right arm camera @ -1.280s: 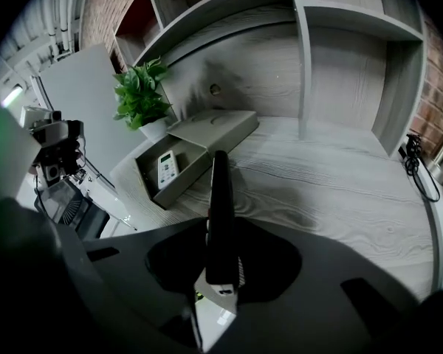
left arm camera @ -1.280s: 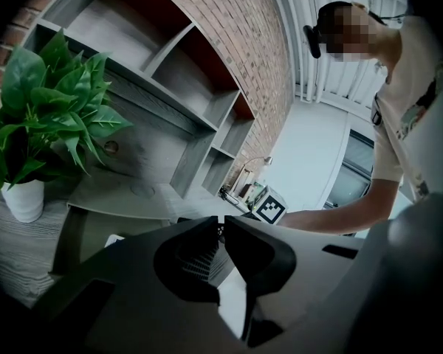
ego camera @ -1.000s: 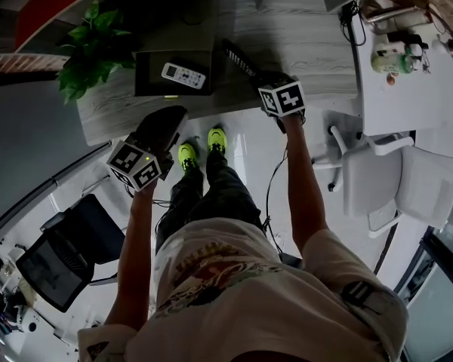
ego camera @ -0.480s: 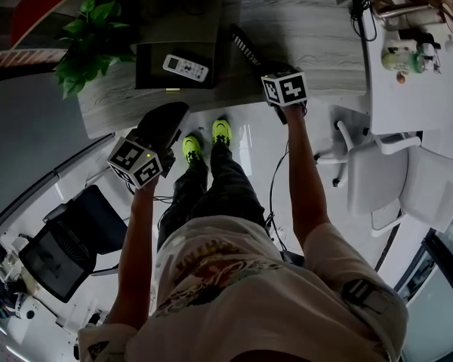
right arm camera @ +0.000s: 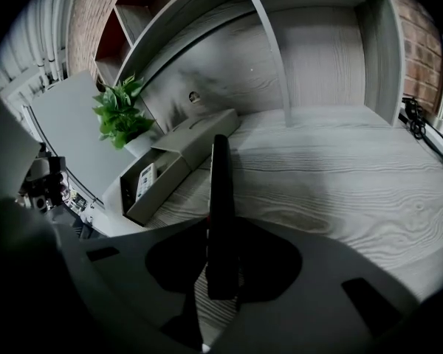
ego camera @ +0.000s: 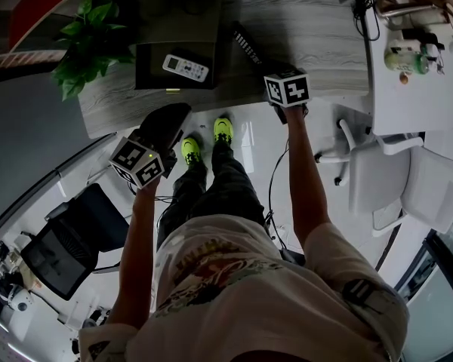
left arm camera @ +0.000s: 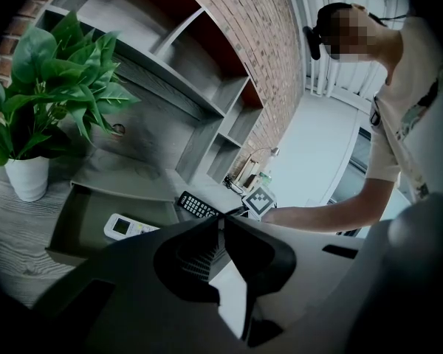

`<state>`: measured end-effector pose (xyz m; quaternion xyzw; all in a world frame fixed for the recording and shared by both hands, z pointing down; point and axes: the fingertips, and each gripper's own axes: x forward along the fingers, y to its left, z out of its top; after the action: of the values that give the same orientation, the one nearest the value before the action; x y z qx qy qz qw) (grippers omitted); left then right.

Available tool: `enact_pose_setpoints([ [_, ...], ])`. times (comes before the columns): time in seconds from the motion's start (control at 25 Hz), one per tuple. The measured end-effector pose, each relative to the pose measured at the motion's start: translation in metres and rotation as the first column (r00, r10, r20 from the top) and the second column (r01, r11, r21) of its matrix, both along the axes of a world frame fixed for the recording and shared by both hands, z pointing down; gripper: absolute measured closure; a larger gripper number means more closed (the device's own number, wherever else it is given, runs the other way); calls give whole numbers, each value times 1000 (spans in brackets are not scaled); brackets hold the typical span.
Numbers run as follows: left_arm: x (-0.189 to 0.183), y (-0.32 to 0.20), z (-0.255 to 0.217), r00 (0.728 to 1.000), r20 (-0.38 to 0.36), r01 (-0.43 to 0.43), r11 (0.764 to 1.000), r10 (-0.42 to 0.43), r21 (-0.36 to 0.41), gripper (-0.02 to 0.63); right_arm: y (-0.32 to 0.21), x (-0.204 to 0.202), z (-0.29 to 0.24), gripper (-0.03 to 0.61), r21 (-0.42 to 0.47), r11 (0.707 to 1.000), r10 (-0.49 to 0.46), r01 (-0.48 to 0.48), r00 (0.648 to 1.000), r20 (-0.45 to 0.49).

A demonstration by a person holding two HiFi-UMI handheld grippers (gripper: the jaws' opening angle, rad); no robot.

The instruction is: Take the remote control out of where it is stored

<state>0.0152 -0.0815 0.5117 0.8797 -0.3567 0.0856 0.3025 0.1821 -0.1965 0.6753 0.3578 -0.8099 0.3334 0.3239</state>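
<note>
A black remote control [ego camera: 247, 45] stands out from my right gripper [ego camera: 272, 68], to the right of an open grey box [ego camera: 147, 81] on the wooden desk. In the right gripper view the black remote [right arm camera: 221, 198] shows edge-on, and the right gripper [right arm camera: 221, 226] is shut on it. A white remote [ego camera: 186, 67] lies inside the box. My left gripper [ego camera: 164, 124] hangs in front of the desk edge, below the box. Its jaw tips meet with nothing between them in the left gripper view [left arm camera: 221, 219], where the white remote [left arm camera: 128, 227] and black remote [left arm camera: 198, 205] also show.
A potted plant [ego camera: 90, 40] stands at the desk's left end beside the box. Shelving [right arm camera: 310, 43] rises behind the desk. A white table [ego camera: 415, 89] with small items and a white chair [ego camera: 396, 179] are at the right. A black chair [ego camera: 68, 247] is at the lower left.
</note>
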Motion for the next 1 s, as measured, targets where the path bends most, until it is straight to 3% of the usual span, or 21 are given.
enact_pose_setpoints([
  [0.24, 1, -3, -1, 1000, -7, 5, 1000, -5, 2, 583, 0, 0, -1, 485, -6, 1000, 10, -10, 1000, 15],
  [0.48, 3, 3, -2, 1000, -10, -2, 1000, 2, -1, 583, -8, 9, -8, 472, 19, 994, 107, -108, 992, 68],
  [0.72, 0, 1, -10, 1000, -12, 1, 1000, -1, 22, 583, -14, 22, -19, 434, 81, 989, 124, -127, 992, 39],
  [1.0, 0, 0, -35, 1000, -15, -2, 997, 3, 79, 583, -13, 26, -53, 434, 164, 981, 105, -101, 994, -12],
])
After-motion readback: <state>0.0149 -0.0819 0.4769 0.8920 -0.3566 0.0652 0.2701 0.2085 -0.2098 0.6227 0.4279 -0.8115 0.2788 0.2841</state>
